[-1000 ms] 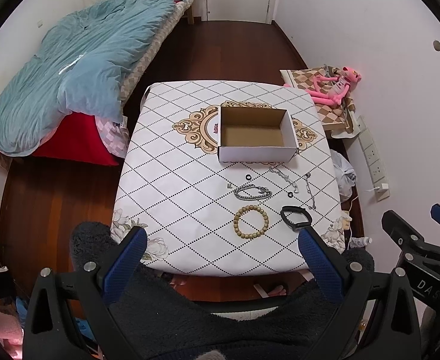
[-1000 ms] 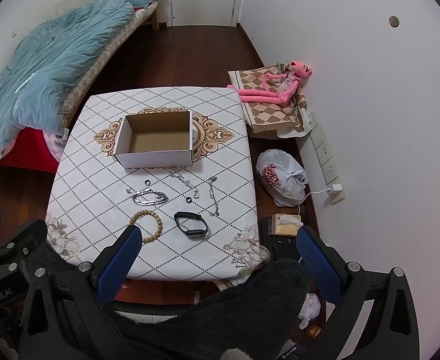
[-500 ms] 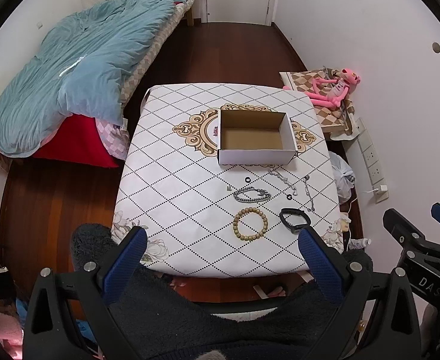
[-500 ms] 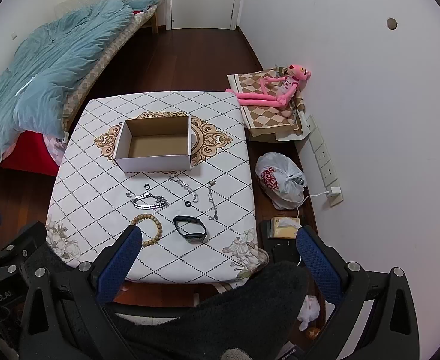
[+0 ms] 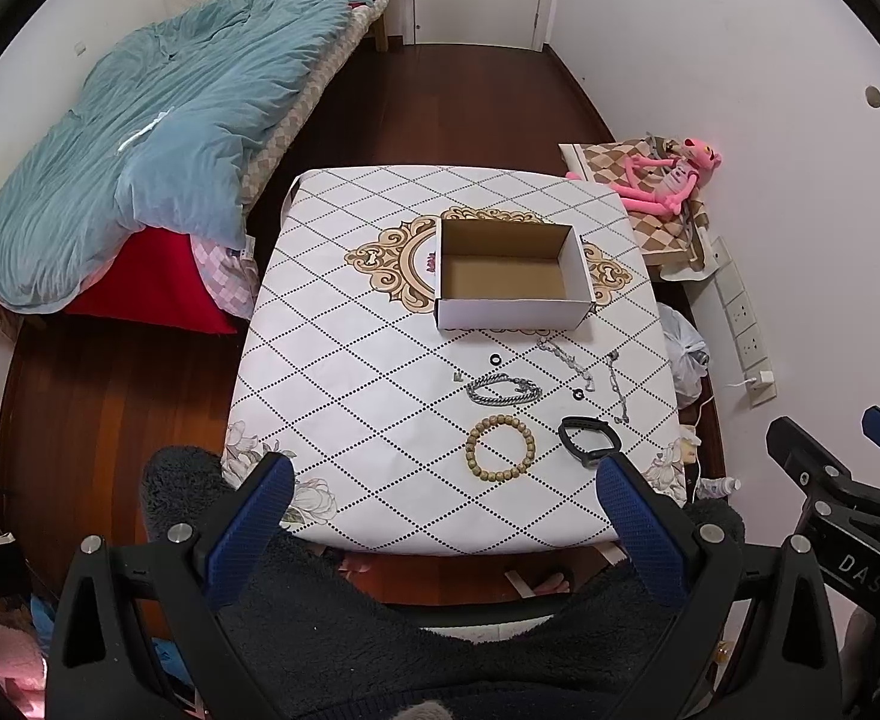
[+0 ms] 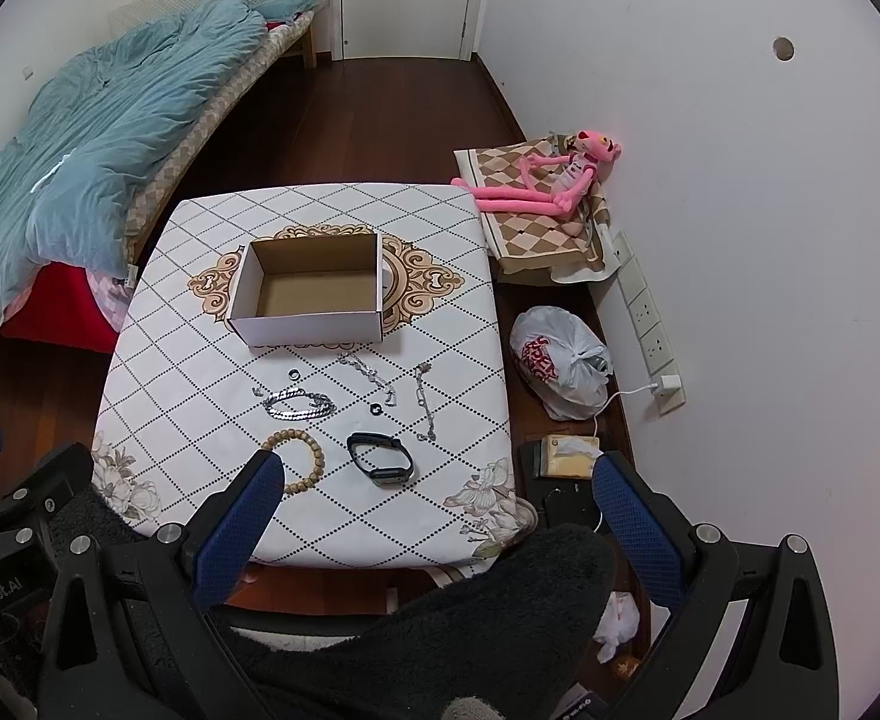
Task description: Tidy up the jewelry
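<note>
An open, empty cardboard box (image 5: pixel 512 273) (image 6: pixel 311 290) stands mid-table. In front of it lie a wooden bead bracelet (image 5: pixel 500 449) (image 6: pixel 302 457), a black band (image 5: pixel 588 441) (image 6: pixel 380 459), a silver chain bracelet (image 5: pixel 503 390) (image 6: pixel 299 405), thin silver chains (image 5: pixel 617 387) (image 6: pixel 423 402) and small black rings (image 5: pixel 496 359) (image 6: pixel 374 409). My left gripper (image 5: pixel 443 477) and right gripper (image 6: pixel 434 477) are both open and empty, held high above the table's near edge.
The table wears a white diamond-pattern cloth (image 5: pixel 344 360) (image 6: pixel 200 372). A bed with a blue duvet (image 5: pixel 158 126) is to the left. A pink plush toy (image 6: pixel 554 180), a plastic bag (image 6: pixel 560 363) and wall sockets (image 6: pixel 647 312) are to the right. Dark fleece sleeves lie below both grippers.
Both views have pulled back and up slightly from the table. The jewelry and box have not moved.
</note>
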A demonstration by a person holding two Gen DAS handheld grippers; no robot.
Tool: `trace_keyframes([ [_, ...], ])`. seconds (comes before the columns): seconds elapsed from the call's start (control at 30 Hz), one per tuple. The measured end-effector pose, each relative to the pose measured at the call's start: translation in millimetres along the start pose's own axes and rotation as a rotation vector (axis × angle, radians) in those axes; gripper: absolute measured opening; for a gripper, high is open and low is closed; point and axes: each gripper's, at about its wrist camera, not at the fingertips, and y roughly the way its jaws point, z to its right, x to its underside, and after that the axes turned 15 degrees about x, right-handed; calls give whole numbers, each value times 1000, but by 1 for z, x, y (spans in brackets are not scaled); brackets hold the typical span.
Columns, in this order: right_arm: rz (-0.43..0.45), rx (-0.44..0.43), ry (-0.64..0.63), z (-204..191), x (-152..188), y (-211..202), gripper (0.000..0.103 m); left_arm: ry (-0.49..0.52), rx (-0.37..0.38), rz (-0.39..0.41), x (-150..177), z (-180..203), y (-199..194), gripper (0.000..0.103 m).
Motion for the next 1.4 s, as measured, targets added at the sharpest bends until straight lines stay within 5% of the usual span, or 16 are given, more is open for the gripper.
trace_keyframes([
  [0.93, -6, -20, 30, 0, -8, 11, 103, -31, -3, 11, -7, -12, 19, 103],
  [1.23, -152, 65, 28, -11, -4, 118, 103, 21, -94, -52, -14, -26, 110, 103],
  [1.4, -268, 41, -7, -36, 20, 189, 103, 21, -93, -107, -5, -31, 156, 103],
])
